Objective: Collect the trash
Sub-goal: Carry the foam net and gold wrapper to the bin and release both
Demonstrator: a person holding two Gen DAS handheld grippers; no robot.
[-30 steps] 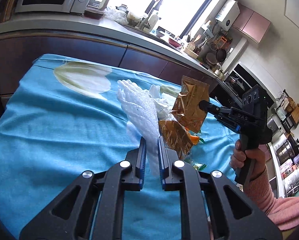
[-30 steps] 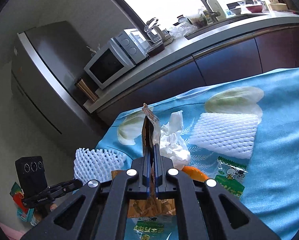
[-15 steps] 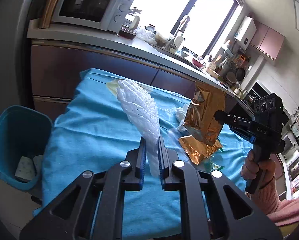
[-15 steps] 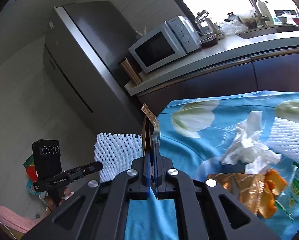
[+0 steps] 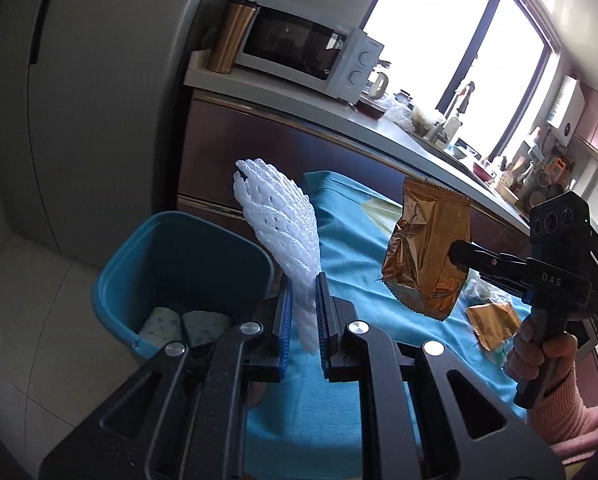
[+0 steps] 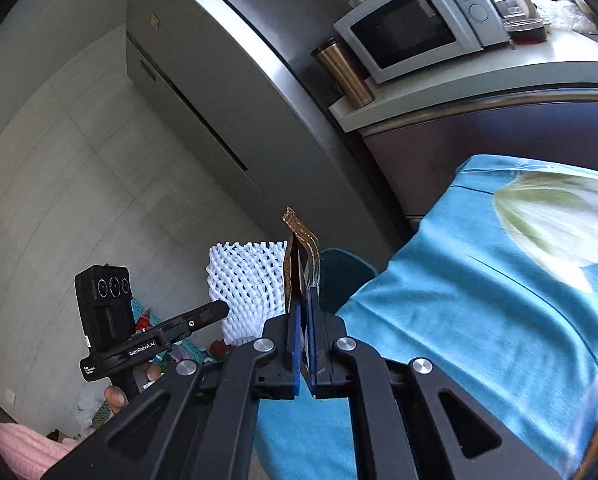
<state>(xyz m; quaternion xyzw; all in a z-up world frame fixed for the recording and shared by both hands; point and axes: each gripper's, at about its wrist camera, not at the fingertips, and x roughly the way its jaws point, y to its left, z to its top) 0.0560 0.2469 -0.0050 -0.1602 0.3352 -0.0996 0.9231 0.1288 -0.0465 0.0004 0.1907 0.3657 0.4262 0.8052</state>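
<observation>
- Just past the left edge of the table (image 5: pixel 339 400), above the near rim of the blue bin (image 5: pixel 187 264), a white foam net (image 5: pixel 283 236) is held upright, its lower end clamped between the jaws of the left gripper (image 5: pixel 302 320).
- Over the table's blue cloth, nearer its left edge than its middle, a gold foil wrapper (image 5: pixel 427 248) is pinched at its right side by the right gripper (image 5: pixel 459 254), whose jaws are shut flat on it; in the right wrist view the wrapper (image 6: pixel 299 248) is seen edge-on between the pads.
- The carrying step is judged to be in hand: both pieces are lifted clear of the table and neither is yet over the middle of the bin.
- Two pale items are seen lying in the bin's bottom.
- More trash, another gold wrapper (image 5: pixel 493 324) among it, is left on the cloth towards the right edge.
- For the next move, each gripper would need to be brought squarely over the bin's opening before its jaws are parted, the foam net first, since it is closest.
</observation>
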